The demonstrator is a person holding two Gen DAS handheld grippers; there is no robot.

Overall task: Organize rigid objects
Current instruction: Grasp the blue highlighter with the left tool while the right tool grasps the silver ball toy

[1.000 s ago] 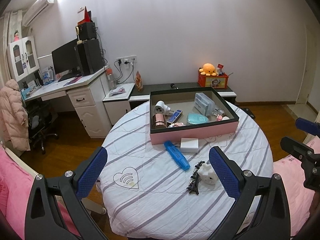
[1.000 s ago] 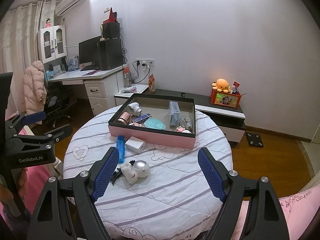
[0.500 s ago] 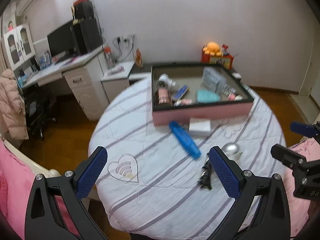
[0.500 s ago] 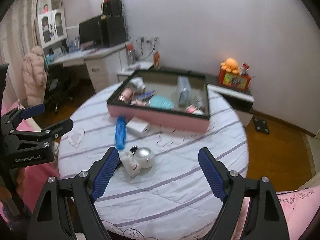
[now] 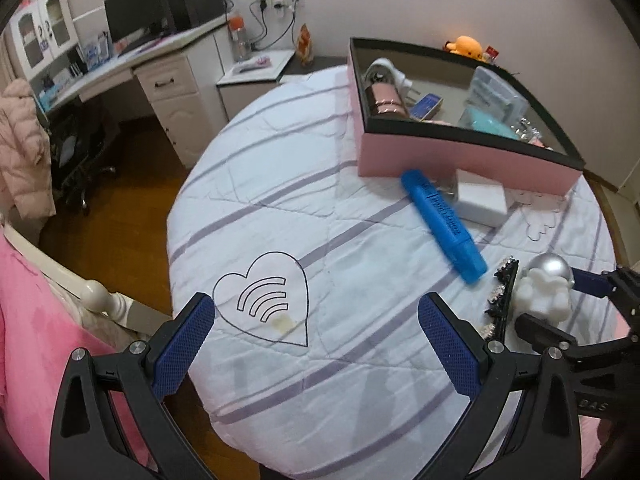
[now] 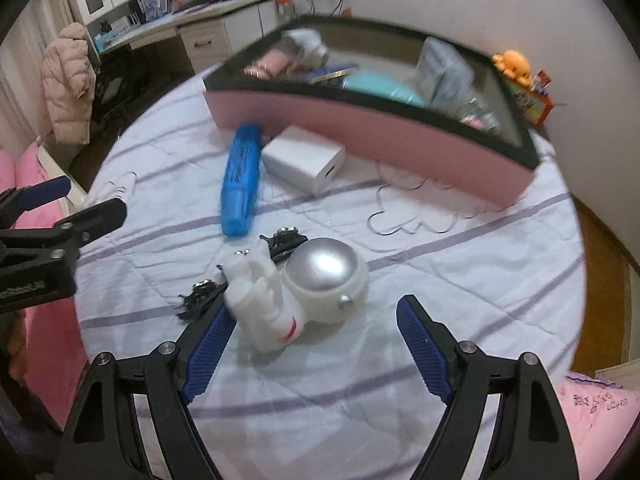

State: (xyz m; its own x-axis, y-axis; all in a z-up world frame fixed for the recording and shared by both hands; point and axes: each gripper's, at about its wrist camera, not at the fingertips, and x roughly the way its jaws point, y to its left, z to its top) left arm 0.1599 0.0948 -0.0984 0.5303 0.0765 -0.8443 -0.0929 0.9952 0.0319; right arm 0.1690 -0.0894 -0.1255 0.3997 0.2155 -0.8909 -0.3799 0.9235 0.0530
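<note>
A white astronaut figure with a silver helmet (image 6: pixel 308 292) lies on the striped table cover, over a black hair clip (image 6: pixel 280 240). My right gripper (image 6: pixel 316 352) hangs open just in front of the figure, touching nothing. A blue case (image 6: pixel 240 176) and a white charger block (image 6: pixel 304 160) lie before the pink box (image 6: pixel 360 136), which holds several items. In the left wrist view my left gripper (image 5: pixel 316 344) is open above the heart print (image 5: pixel 264 300), left of the blue case (image 5: pixel 444 220), hair clip (image 5: pixel 500 292) and astronaut (image 5: pixel 544 292).
The round table's (image 5: pixel 256 184) edge drops to a wooden floor on the left, with a white desk (image 5: pixel 168 76) and a black chair (image 5: pixel 76 152) beyond. Pink bedding (image 5: pixel 28 336) lies at the near left. An orange plush (image 6: pixel 516 64) sits behind the box.
Both grippers have come down and tilted toward the table. The right one now sits close over the astronaut figure; the left one now looks at the heart print. Both stay open.
</note>
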